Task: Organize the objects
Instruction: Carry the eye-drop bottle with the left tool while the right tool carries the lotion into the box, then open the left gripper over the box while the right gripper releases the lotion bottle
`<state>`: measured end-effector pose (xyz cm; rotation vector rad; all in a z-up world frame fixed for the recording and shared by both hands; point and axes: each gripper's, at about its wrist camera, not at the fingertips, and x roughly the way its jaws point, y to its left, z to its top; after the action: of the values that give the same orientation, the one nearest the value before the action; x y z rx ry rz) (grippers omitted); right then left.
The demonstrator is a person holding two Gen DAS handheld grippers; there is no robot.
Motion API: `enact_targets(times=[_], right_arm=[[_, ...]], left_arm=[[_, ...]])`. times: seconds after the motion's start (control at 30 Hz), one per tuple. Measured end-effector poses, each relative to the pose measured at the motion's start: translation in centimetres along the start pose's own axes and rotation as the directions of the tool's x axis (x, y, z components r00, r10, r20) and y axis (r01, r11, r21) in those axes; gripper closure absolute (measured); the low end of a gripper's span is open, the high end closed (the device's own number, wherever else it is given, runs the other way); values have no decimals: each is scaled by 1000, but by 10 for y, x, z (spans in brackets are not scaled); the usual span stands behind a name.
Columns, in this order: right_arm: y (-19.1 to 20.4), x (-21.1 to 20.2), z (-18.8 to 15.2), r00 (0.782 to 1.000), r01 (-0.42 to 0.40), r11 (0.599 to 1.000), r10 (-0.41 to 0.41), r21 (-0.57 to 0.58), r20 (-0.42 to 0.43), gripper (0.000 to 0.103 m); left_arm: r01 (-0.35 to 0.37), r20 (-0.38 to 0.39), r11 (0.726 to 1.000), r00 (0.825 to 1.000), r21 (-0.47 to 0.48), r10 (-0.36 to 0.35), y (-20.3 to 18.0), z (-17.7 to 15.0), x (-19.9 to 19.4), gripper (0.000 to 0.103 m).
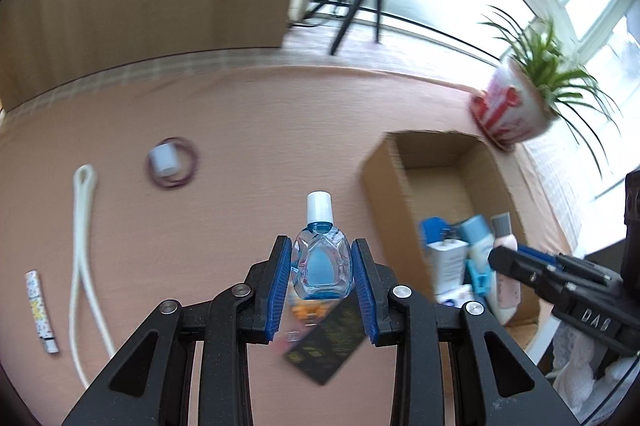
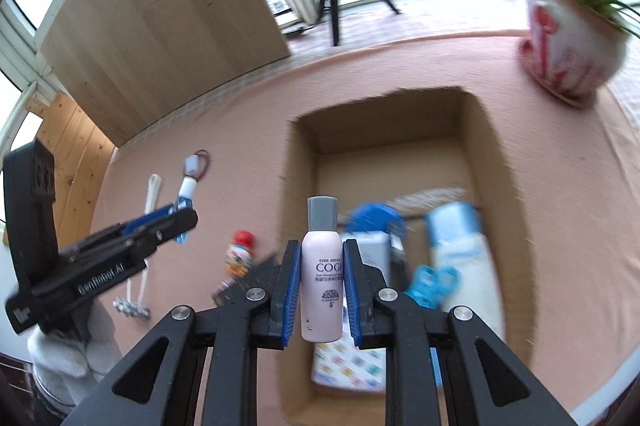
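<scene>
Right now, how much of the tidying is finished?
Partly. The cardboard box already holds several bottles and packets. The left gripper holds a blue dropper bottle; the right gripper holds a pink bottle over the box. A white cord, patterned tube and black card remain on the table.

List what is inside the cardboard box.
The cardboard box holds a blue-capped white bottle, a blue clip, a blue-lidded container and a patterned packet. The right claw hides the rest.
</scene>
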<state>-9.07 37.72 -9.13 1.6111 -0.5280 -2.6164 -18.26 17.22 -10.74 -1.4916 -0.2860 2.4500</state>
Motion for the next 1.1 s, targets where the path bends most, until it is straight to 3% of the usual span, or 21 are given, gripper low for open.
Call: enact_targets(times=[0.53, 0.87, 1.0, 1.1], right_arm=[[-53, -18, -46, 1000, 20, 997, -19, 68, -20, 84], [-56, -16, -51, 1000, 21, 998, -20, 64, -23, 84], [-52, -16, -53, 1000, 0, 998, 1, 57, -31, 74], [-48, -17, -54, 1000, 8, 999, -6, 49, -27, 73]], left_arm=[[64, -52, 989, 997, 131, -57, -100, -8, 32, 70], [69, -73, 987, 996, 143, -59, -117, -19, 36, 69], [78, -79, 987, 995, 140, -68, -116, -21, 32, 64], [76, -69, 988, 995, 131, -68, -110, -22, 26, 64]])
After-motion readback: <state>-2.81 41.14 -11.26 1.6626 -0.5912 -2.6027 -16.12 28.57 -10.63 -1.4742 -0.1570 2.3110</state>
